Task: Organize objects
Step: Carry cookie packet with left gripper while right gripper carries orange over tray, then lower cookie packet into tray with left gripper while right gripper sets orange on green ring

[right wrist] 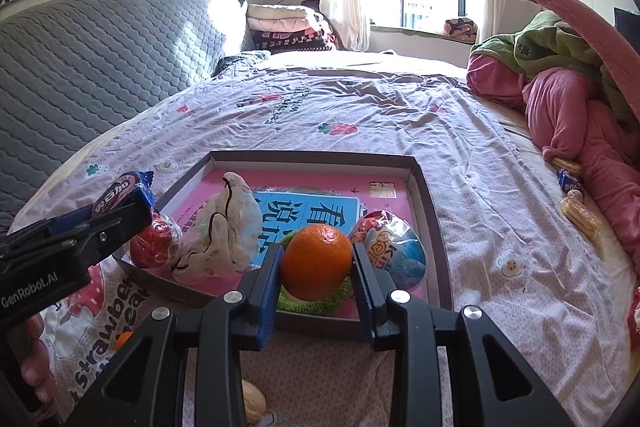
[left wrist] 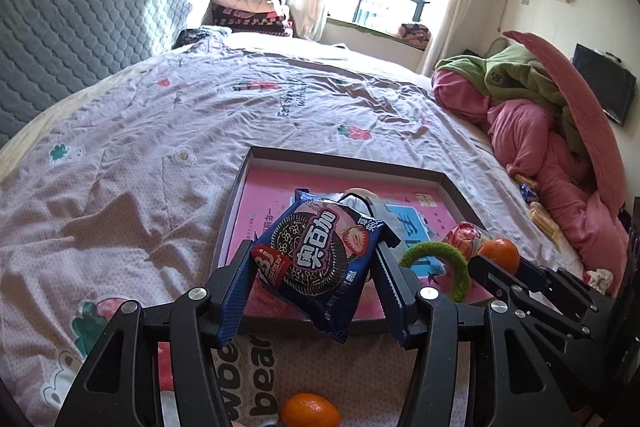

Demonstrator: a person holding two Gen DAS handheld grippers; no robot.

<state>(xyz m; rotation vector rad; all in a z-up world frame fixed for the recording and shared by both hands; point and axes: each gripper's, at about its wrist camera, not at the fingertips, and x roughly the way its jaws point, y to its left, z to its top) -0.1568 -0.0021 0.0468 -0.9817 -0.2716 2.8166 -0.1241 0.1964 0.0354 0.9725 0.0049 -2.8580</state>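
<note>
My left gripper (left wrist: 316, 263) is shut on a blue cookie packet (left wrist: 320, 259) and holds it above the near edge of the shallow box tray (left wrist: 348, 165). It also shows in the right wrist view (right wrist: 120, 203), at the tray's left side. My right gripper (right wrist: 316, 267) is shut on an orange (right wrist: 316, 261) over a green fuzzy ring (right wrist: 320, 301) in the tray (right wrist: 312, 157). In the left wrist view the right gripper (left wrist: 496, 263) holds the orange (left wrist: 498, 253) beside the ring (left wrist: 440, 269).
The tray holds a book (right wrist: 308, 209), a white bag (right wrist: 224, 231), a red ball (right wrist: 154, 245) and foil eggs (right wrist: 396, 251). Another orange (left wrist: 310, 411) and a walnut (right wrist: 254, 401) lie on the bedsheet. Snacks (right wrist: 576, 207) lie by pink bedding (right wrist: 580, 115) at right.
</note>
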